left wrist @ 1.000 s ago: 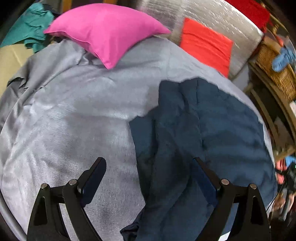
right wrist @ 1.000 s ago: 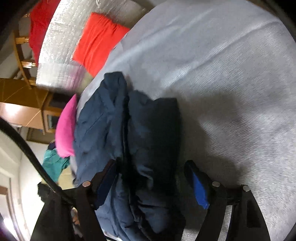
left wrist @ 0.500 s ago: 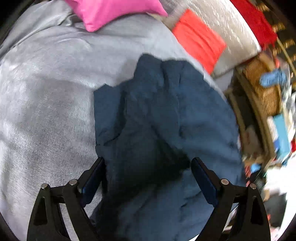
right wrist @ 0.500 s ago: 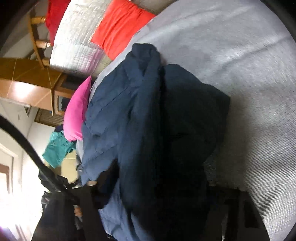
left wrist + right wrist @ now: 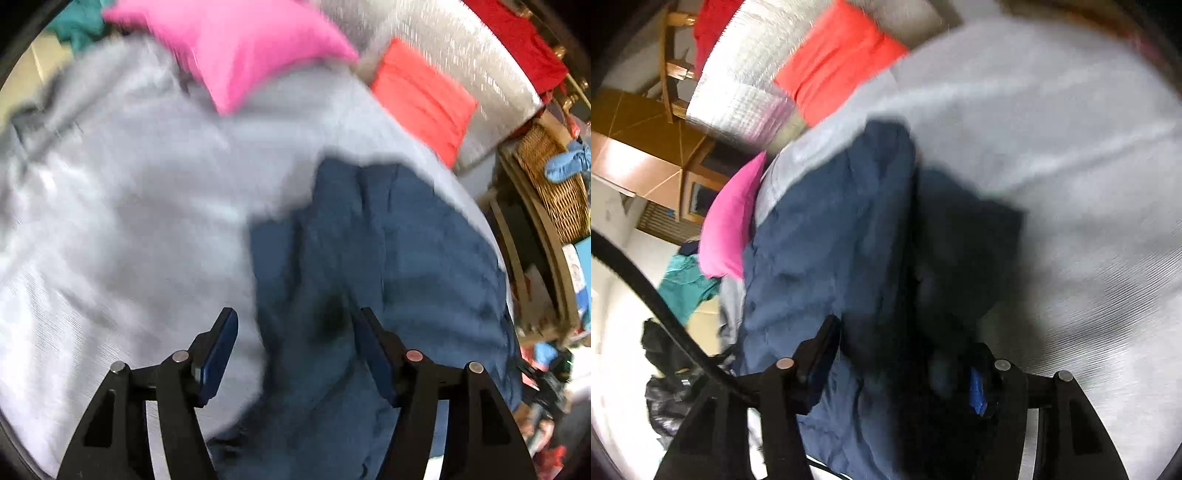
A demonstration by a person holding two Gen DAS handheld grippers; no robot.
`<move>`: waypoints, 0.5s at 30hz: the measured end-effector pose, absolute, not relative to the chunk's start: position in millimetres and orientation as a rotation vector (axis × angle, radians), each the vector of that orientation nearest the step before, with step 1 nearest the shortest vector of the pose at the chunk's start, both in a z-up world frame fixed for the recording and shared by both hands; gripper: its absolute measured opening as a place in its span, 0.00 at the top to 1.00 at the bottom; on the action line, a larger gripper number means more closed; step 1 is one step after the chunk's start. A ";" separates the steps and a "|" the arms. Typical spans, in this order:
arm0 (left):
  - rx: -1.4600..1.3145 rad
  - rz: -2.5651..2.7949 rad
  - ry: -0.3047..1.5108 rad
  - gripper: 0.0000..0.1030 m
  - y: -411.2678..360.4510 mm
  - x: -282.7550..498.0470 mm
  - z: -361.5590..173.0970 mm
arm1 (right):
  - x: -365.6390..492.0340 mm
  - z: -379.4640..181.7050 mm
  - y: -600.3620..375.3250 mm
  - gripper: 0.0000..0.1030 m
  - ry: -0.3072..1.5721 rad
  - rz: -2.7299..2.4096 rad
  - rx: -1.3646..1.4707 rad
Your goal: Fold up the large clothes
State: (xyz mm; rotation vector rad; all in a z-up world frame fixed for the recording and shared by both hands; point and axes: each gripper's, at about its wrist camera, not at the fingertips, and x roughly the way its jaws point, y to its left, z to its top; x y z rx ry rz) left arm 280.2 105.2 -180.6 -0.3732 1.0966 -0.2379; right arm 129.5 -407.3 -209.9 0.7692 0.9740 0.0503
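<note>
One navy garment (image 5: 388,258) lies bunched in thick, rumpled folds.

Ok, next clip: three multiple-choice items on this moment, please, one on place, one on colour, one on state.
1. Where does the dark blue garment lie?
A. on the grey bedspread
B. in the wicker basket
C. on the floor

2. What colour is the pillow at the far end of the bed?
A. green
B. pink
C. white

3. How does the left gripper stand?
A. shut on the pillow
B. out of view
C. open over the garment's edge

Answers: 1 A, grey cover shows around the garment; 2 B, it is bright pink; 3 C, a wide gap shows between its fingers.
</note>
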 end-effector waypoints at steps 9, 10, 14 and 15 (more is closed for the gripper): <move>-0.450 -0.220 1.019 0.20 95.2 345.2 -185.0 | 182.0 -206.8 -451.5 0.20 0.823 -0.072 0.855; -0.465 -0.223 1.030 0.20 94.9 352.9 -189.8 | 195.7 -210.4 -453.3 0.20 0.828 -0.081 0.862; -0.528 -0.257 1.113 0.20 84.5 383.0 -209.3 | 233.3 -223.1 -457.5 0.20 0.846 -0.068 0.892; -0.539 -0.279 1.141 0.20 80.5 391.2 -215.1 | 239.9 -227.8 -458.1 0.20 0.862 -0.067 0.890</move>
